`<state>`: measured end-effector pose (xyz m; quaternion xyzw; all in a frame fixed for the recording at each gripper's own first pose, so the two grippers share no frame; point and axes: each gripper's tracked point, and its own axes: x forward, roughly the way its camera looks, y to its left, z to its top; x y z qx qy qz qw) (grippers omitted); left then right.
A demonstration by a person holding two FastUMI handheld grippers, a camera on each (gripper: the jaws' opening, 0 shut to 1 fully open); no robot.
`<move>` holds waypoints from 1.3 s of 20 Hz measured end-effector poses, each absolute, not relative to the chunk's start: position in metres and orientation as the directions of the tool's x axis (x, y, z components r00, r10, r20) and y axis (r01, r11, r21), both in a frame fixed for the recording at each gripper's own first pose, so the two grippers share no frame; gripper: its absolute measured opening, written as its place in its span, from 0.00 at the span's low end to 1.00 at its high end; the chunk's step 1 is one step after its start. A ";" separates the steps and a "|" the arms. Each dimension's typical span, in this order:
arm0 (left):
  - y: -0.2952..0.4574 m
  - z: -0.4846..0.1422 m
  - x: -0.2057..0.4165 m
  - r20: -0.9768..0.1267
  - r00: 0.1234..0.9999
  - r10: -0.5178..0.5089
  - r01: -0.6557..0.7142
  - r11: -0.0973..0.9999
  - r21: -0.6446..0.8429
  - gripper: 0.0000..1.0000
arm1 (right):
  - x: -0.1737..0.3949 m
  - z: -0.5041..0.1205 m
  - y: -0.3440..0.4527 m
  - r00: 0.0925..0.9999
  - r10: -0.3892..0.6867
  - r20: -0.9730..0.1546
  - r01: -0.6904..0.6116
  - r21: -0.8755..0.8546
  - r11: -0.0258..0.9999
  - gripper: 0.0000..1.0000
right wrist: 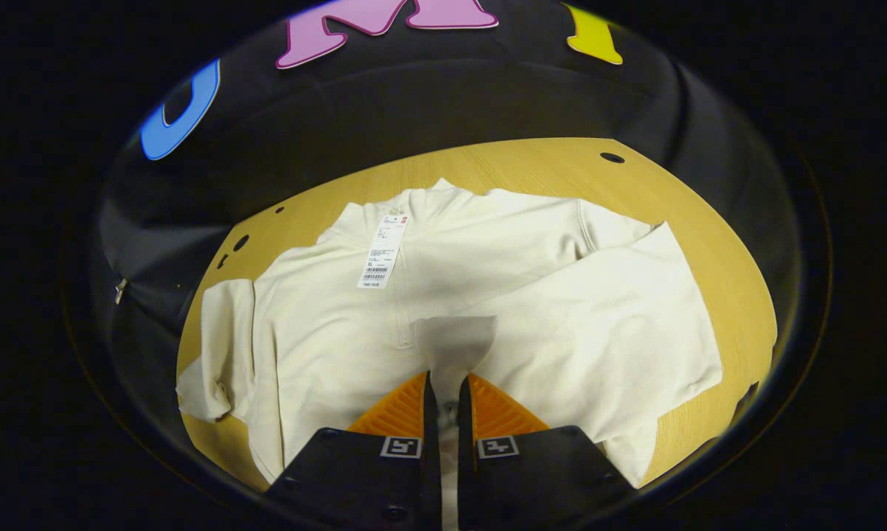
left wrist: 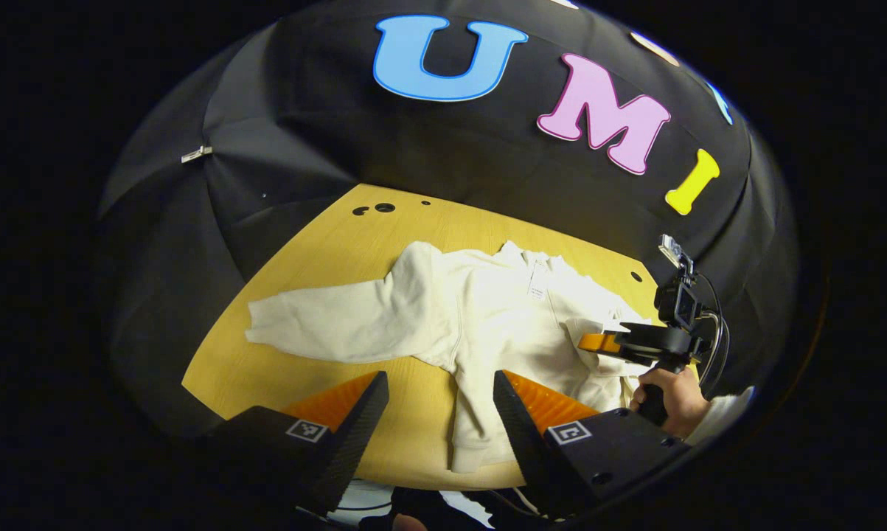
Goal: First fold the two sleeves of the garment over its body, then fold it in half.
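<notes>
Cream-white fleece makes up the long-sleeved garment point(left wrist: 487, 324) that lies spread on the pale wooden counter point(left wrist: 325, 243), collar toward the far black cloth wall.

In the left gripper view, nearest the camera, the left claw point(left wrist: 441, 413) hangs above the counter's near edge with its two fingers set wide apart and nothing between them; the garment's hem shows in the gap. Beyond it, the left sleeve point(left wrist: 325, 324) stretches flat across the counter, away from the body of the garment. Farther off, at the right of this view, a hand point(left wrist: 672, 402) with a pale cuff holds the right claw point(left wrist: 598, 343) by its handle, its tip over the garment's right side, where the cloth is bunched.

In the right gripper view, the right claw point(right wrist: 443, 402) sits low over the middle of the garment point(right wrist: 355, 317), its fingers drawn nearly together with a strip of the pale cloth pinched between them. From that pinch the right sleeve point(right wrist: 605, 324) runs as a broad band, folded in over the body, its cuff end right at the fingertips. Beyond the claw, a white paper hang tag point(right wrist: 384, 254) lies on the chest just below the collar point(right wrist: 436, 195). Past the collar, bare counter point(right wrist: 531, 166) with small dark round holes reaches back to the cloth wall.
</notes>
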<state>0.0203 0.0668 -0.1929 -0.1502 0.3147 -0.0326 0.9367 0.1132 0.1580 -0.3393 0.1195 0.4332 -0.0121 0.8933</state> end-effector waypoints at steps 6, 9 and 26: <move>0.092 -0.208 0.024 -0.596 0.794 -0.119 -0.103 0.940 -0.325 0.81 | 0.108 -0.338 0.185 0.615 0.166 -0.771 0.044 0.243 0.969 0.25; 0.117 -0.215 0.031 -0.604 0.793 -0.079 -0.148 0.936 -0.318 0.80 | 0.107 -0.326 0.188 0.624 0.175 -0.762 0.037 0.252 0.967 0.66; 0.265 -0.300 0.111 -0.732 0.676 0.090 -0.338 0.920 -0.200 0.78 | 0.012 -0.251 0.128 0.615 0.173 -0.769 0.068 0.271 0.960 0.85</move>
